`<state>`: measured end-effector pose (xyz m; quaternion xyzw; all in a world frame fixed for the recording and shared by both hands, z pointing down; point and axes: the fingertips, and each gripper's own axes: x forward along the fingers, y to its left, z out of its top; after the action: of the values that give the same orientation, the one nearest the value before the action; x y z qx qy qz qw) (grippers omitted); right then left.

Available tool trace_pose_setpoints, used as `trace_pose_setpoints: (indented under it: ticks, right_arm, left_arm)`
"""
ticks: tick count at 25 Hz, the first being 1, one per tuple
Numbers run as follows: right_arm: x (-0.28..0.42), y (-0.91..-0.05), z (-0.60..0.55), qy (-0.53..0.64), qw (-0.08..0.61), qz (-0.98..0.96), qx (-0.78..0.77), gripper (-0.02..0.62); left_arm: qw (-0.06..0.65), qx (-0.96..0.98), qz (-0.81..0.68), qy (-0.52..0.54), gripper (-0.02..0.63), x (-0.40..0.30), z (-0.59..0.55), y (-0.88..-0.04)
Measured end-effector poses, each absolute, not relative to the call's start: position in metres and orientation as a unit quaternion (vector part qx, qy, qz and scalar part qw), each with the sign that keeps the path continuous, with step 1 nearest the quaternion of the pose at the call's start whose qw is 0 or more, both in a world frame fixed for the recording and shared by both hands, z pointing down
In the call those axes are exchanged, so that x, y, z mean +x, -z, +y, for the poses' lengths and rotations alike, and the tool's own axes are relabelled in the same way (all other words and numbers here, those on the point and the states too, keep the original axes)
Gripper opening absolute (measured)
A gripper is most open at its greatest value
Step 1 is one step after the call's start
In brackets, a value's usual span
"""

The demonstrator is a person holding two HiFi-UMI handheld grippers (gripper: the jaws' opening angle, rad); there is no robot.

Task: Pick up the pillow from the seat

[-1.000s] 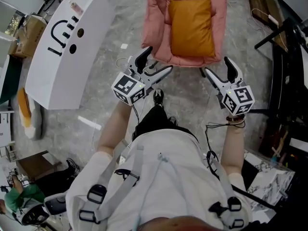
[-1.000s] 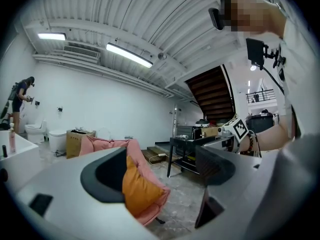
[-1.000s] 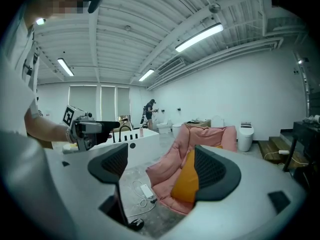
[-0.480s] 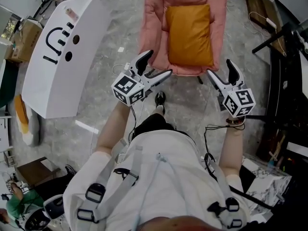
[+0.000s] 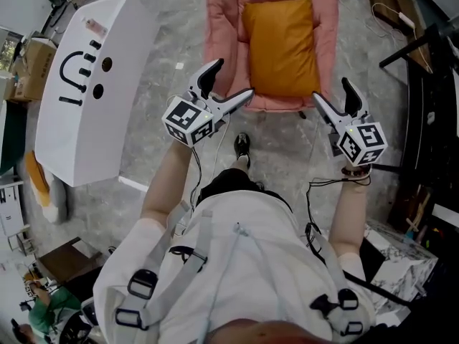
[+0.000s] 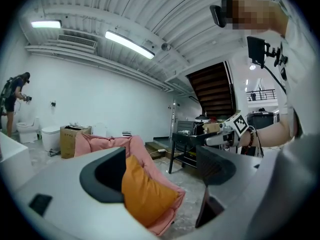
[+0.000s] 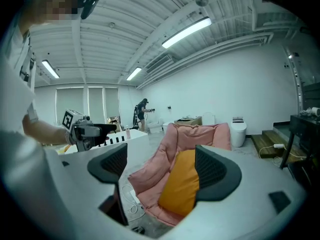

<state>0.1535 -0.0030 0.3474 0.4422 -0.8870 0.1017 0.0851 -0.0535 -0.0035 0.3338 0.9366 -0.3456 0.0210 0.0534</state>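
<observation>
An orange pillow point(image 5: 280, 45) lies on the pink cushioned seat point(image 5: 224, 41) at the top of the head view. It also shows in the left gripper view as the pillow point(image 6: 147, 194) and in the right gripper view as the pillow point(image 7: 181, 184). My left gripper point(image 5: 228, 84) hangs open just before the seat's near left corner, with nothing between its fingers. To the right, my right gripper point(image 5: 331, 95) is open and empty near the seat's right front corner. Neither touches the pillow.
A big white box with black marks point(image 5: 90, 92) stands left of the seat. Dark furniture and cables point(image 5: 423, 84) line the right side. A cardboard box point(image 5: 29, 70) sits far left. A person point(image 7: 140, 111) stands far off by a toilet point(image 7: 239, 131).
Both grippers have moved forward toward the seat, which now lies closer in the head view. Their jaws stay as wide as before.
</observation>
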Motion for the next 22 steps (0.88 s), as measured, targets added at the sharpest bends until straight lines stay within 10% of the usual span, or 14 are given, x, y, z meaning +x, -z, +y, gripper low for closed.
trace_pose_setpoints:
  ticks: [22]
  right_arm:
    - [0.149, -0.346, -0.087, -0.118, 0.117, -0.870, 0.464, 0.403]
  left_arm:
    - [0.071, 0.945, -0.319, -0.020, 0.426, -0.067, -0.113, -0.333]
